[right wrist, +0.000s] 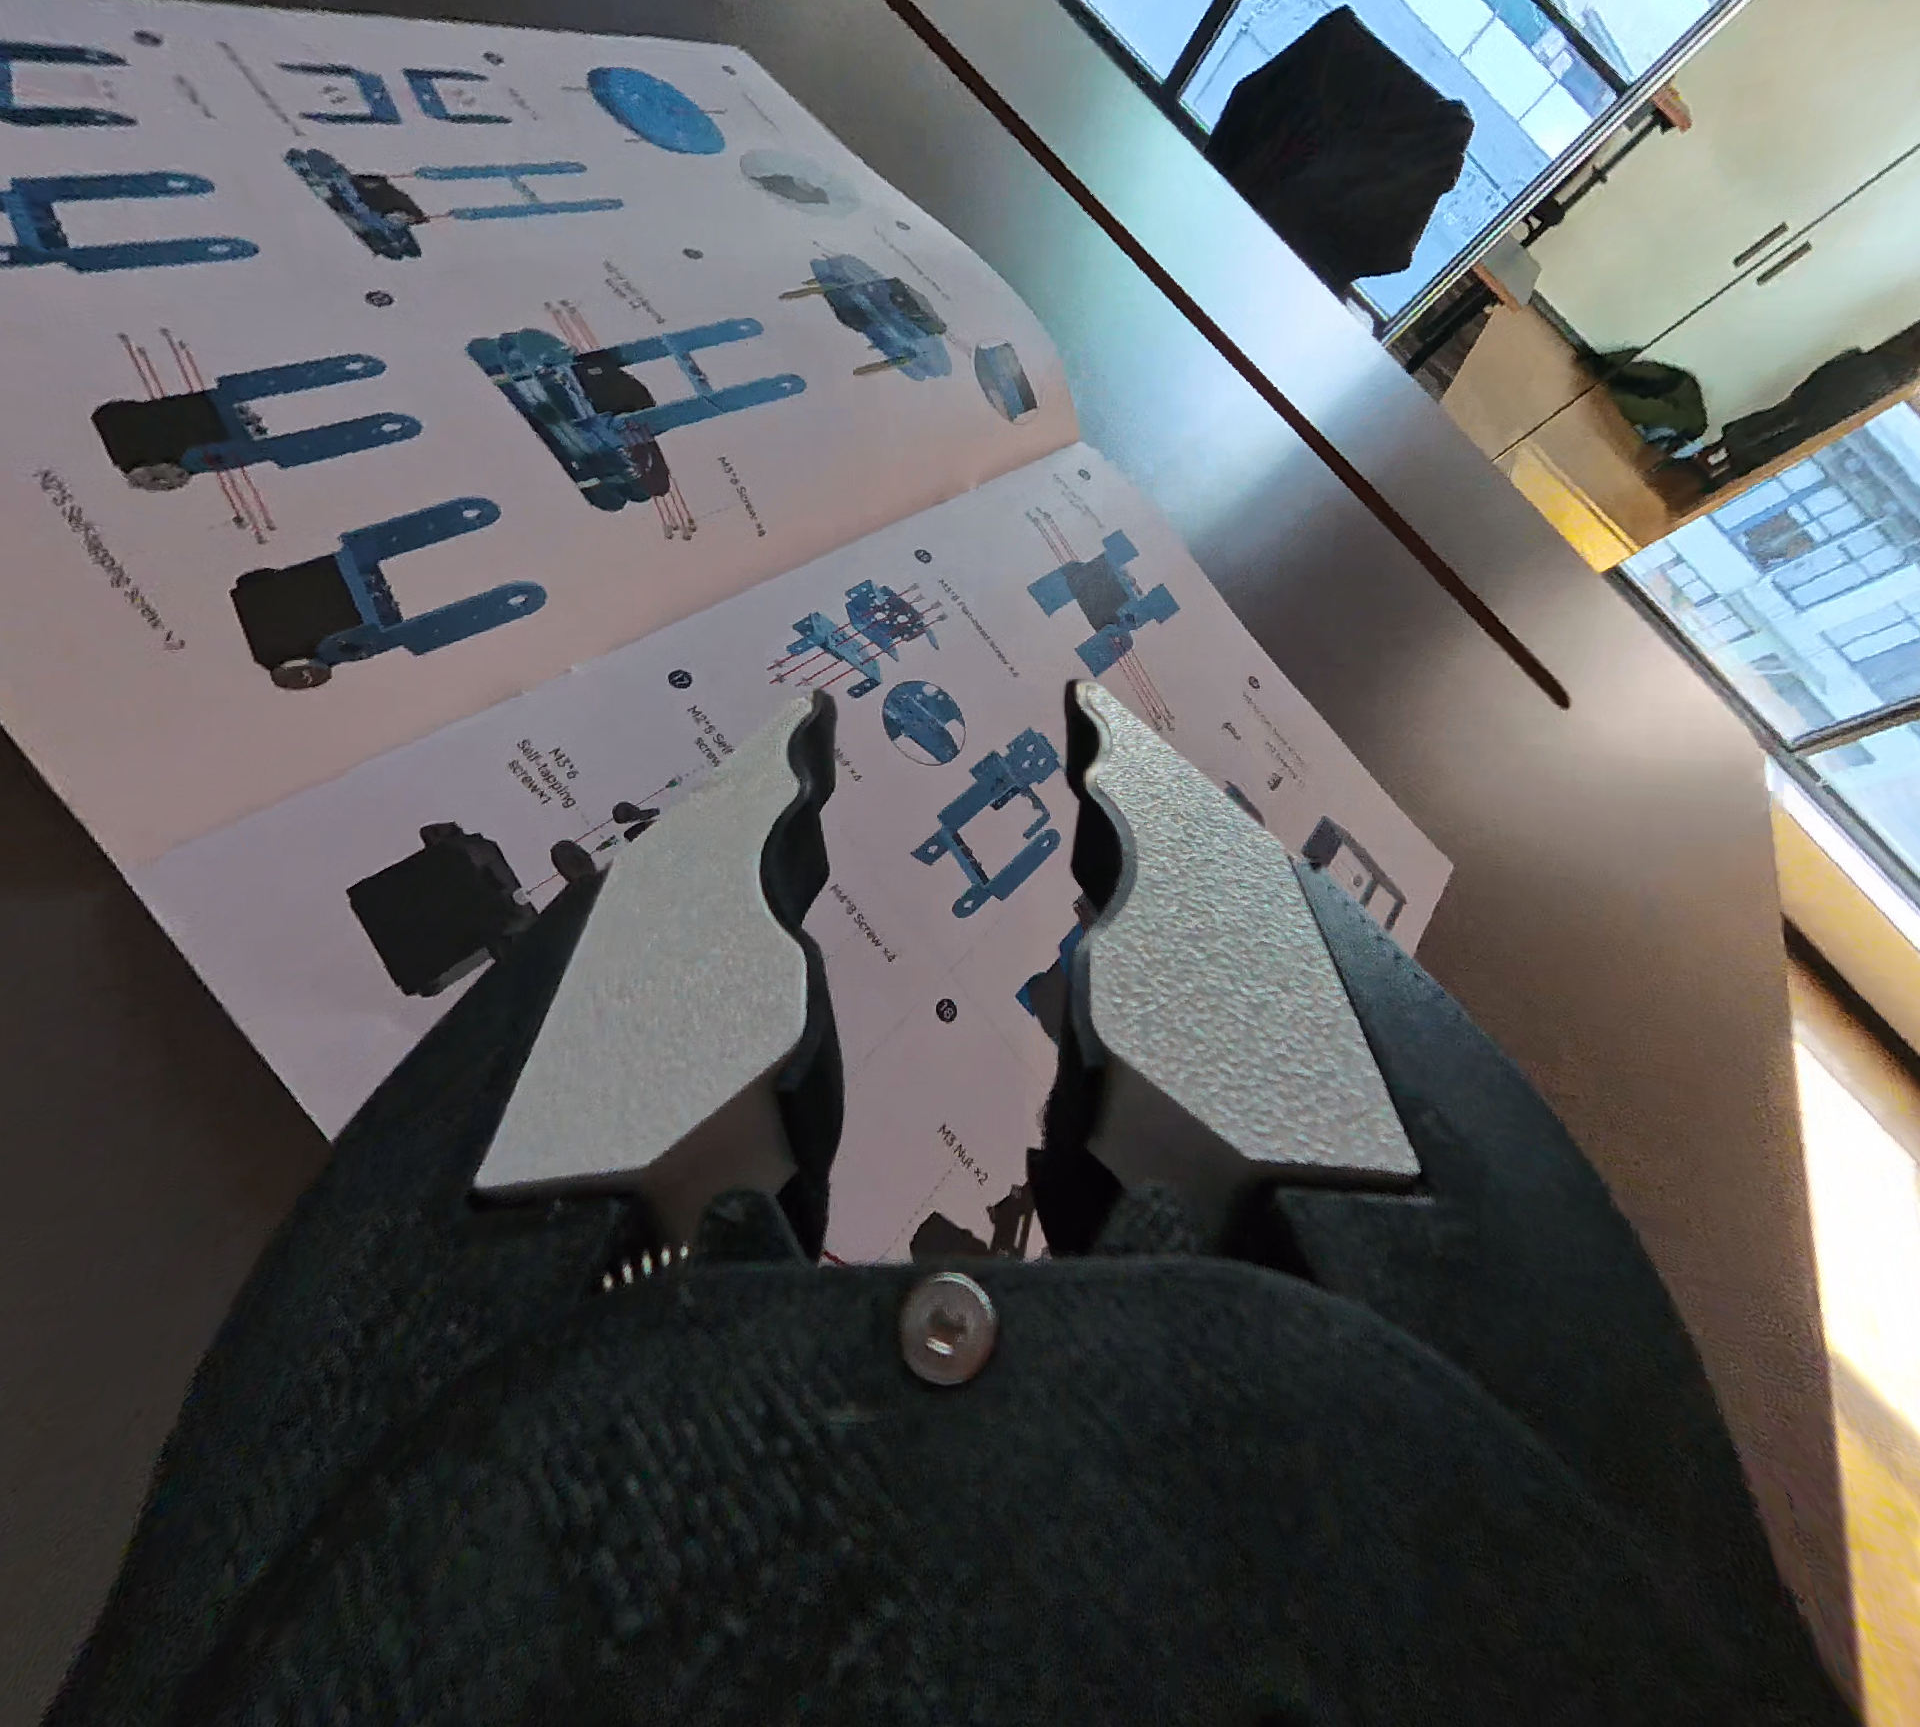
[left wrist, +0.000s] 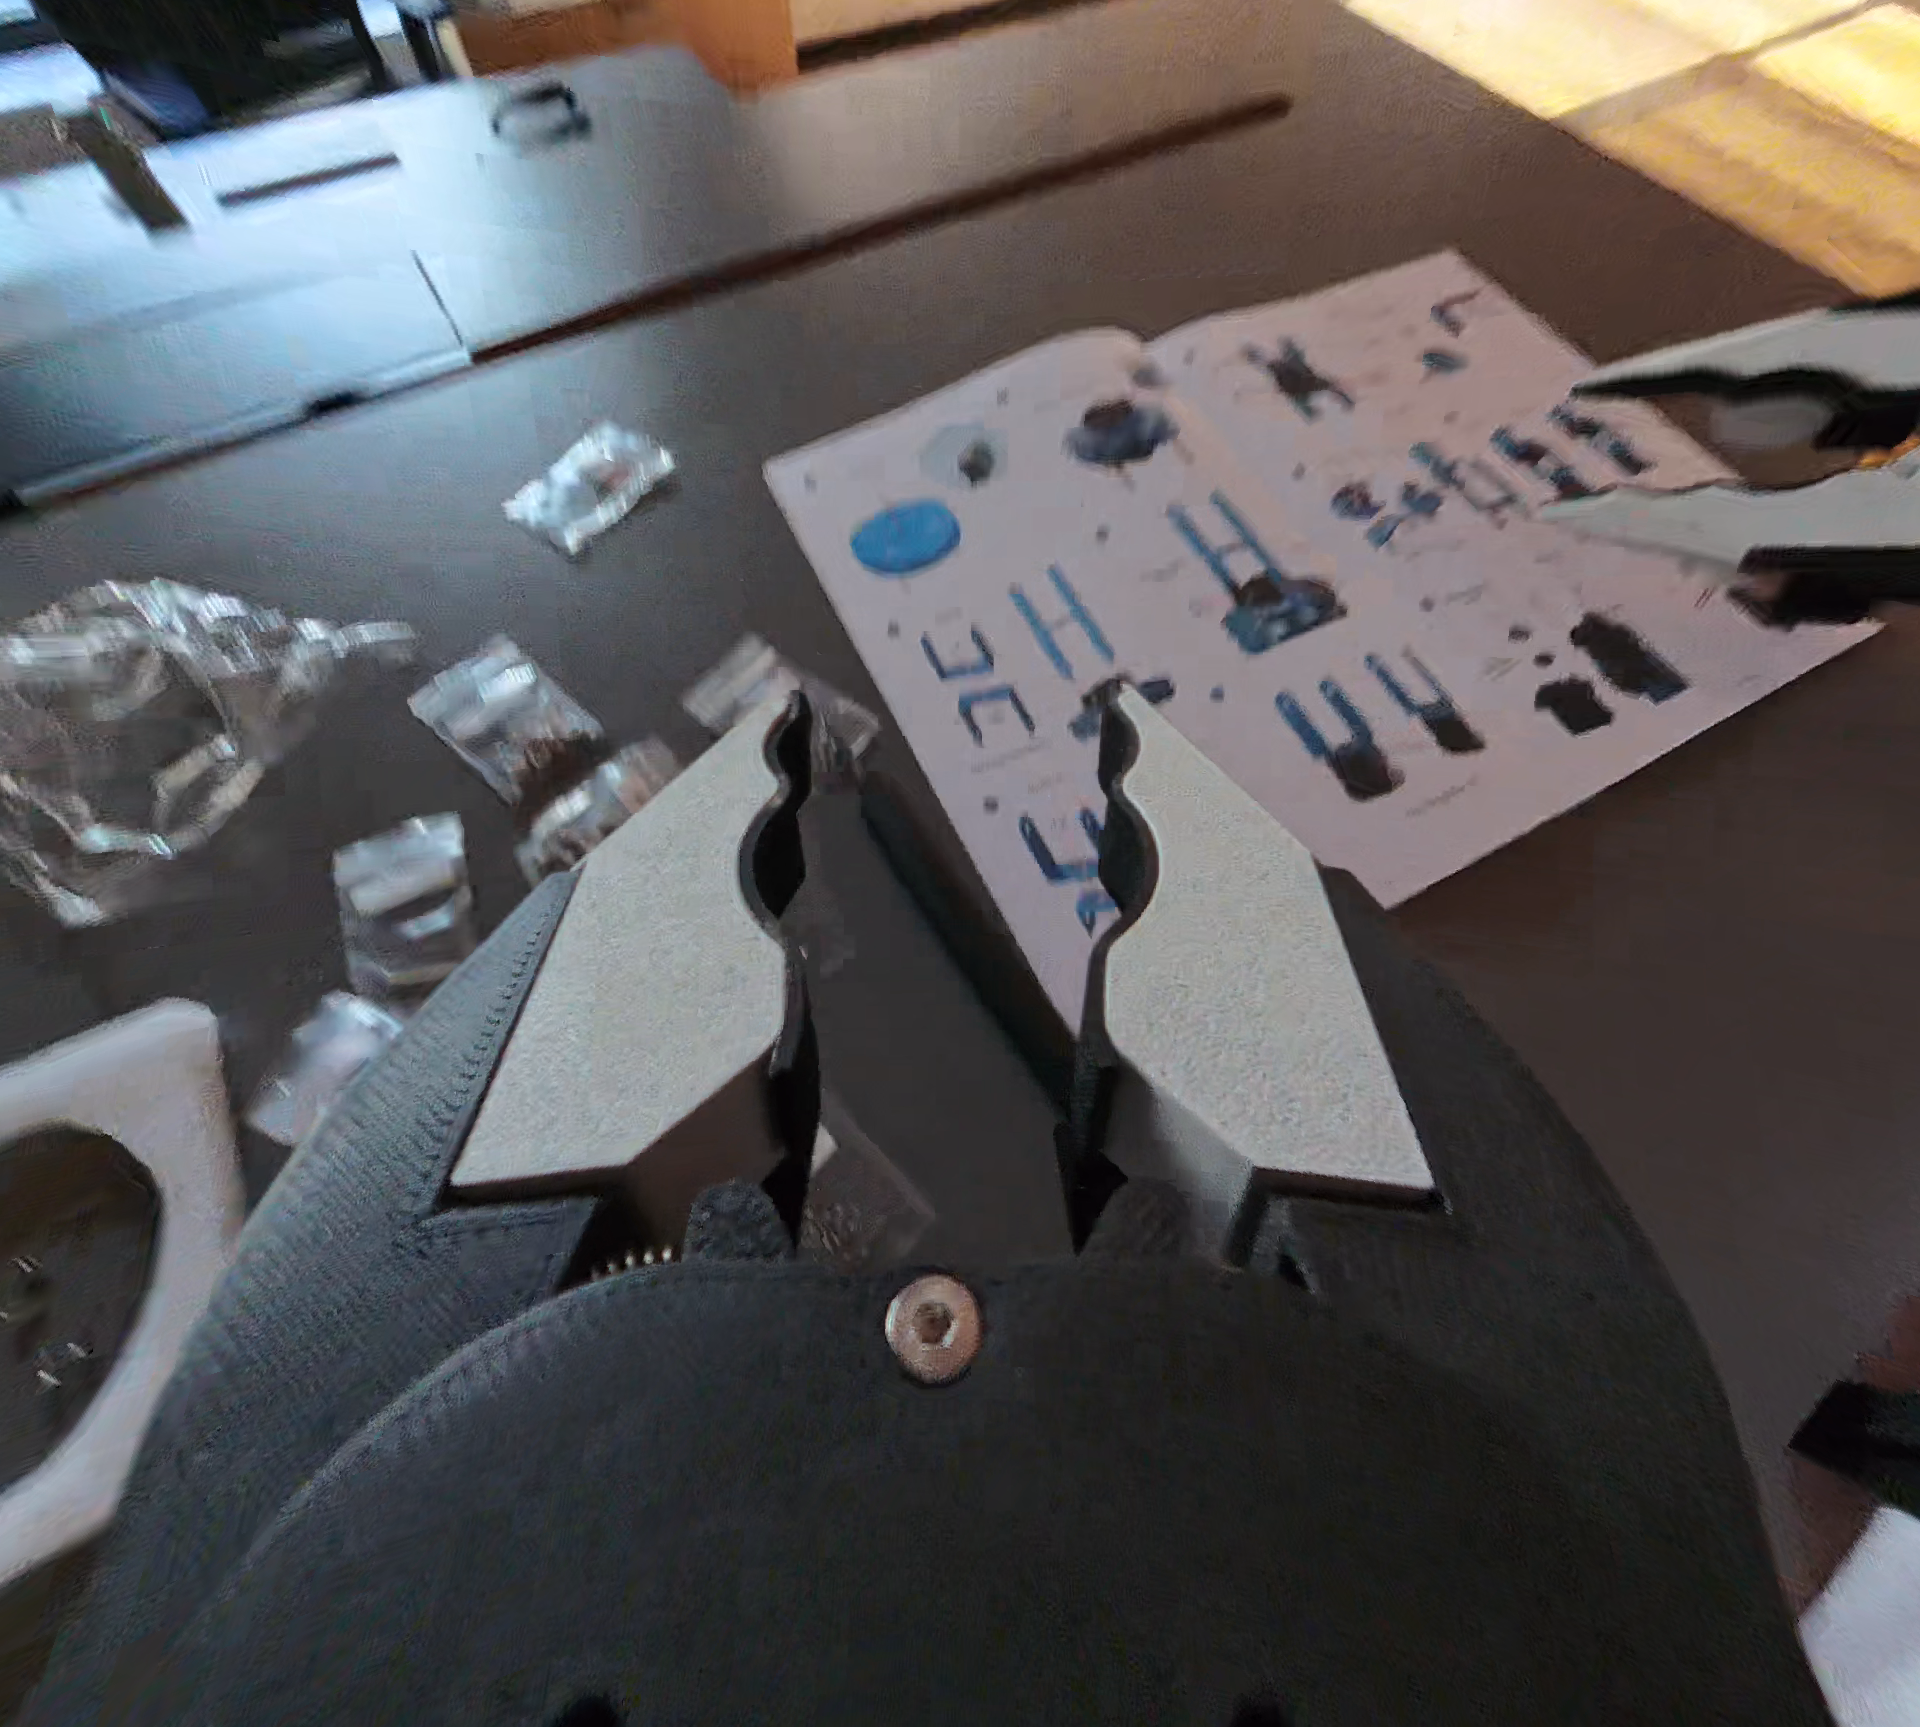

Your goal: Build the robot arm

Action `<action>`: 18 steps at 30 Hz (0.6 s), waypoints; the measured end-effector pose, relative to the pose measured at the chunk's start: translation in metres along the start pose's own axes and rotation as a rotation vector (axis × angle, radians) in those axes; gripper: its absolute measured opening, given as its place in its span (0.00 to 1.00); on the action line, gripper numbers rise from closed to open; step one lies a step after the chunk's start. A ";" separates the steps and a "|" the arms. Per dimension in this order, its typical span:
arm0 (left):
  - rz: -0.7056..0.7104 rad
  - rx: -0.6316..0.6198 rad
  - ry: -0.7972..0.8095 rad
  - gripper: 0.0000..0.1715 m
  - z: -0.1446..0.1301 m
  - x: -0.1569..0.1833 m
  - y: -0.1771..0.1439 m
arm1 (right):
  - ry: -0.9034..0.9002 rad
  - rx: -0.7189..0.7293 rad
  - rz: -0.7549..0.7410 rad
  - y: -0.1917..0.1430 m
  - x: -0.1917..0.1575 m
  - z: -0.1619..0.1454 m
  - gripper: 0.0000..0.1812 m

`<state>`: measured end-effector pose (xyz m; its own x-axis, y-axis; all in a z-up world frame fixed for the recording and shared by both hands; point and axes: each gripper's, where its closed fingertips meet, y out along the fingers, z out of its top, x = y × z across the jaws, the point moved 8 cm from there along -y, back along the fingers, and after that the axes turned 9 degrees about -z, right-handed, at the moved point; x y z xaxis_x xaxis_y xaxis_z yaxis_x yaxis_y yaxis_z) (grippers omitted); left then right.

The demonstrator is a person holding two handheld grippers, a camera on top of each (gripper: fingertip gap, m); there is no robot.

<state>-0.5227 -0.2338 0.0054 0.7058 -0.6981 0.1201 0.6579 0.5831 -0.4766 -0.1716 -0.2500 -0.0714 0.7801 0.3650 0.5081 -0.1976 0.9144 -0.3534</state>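
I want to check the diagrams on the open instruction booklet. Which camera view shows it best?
The right wrist view: the instruction booklet fills the left half, sharp, under the open right gripper. The left wrist view shows the whole booklet farther off and blurred, its near corner behind the open left gripper.

The left gripper (left wrist: 961, 721), with grey textured metal fingers (left wrist: 665, 950) on a black printed body, is held with jaws parted and empty. The right gripper (right wrist: 945, 701), of the same build, is likewise held apart, nothing gripped.
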 end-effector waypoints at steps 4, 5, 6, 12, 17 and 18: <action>0.031 0.175 0.174 0.34 0.083 -0.009 -0.029 | 0.089 0.009 -0.080 -0.001 0.020 -0.005 0.24; 0.072 0.199 0.213 0.36 0.099 -0.011 -0.034 | 0.100 0.007 -0.105 -0.001 0.026 -0.007 0.23; 0.097 0.211 0.233 0.38 0.112 -0.012 -0.038 | 0.115 0.005 -0.124 0.000 0.031 -0.010 0.23; -0.082 0.049 0.069 0.42 0.130 -0.010 -0.027 | 0.251 -0.001 -0.207 0.003 0.070 -0.018 0.15; 0.019 0.076 0.031 0.39 0.130 -0.033 -0.042 | 0.391 0.021 -0.119 -0.005 0.097 0.040 0.27; 0.045 0.094 0.036 0.36 0.130 -0.037 -0.047 | 0.403 0.048 -0.072 -0.008 0.099 0.065 0.27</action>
<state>-0.5461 -0.1813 0.1363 0.7267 -0.6835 0.0685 0.6484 0.6496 -0.3969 -0.1313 -0.2103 0.0327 0.9611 0.2102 0.1789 -0.1535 0.9457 -0.2865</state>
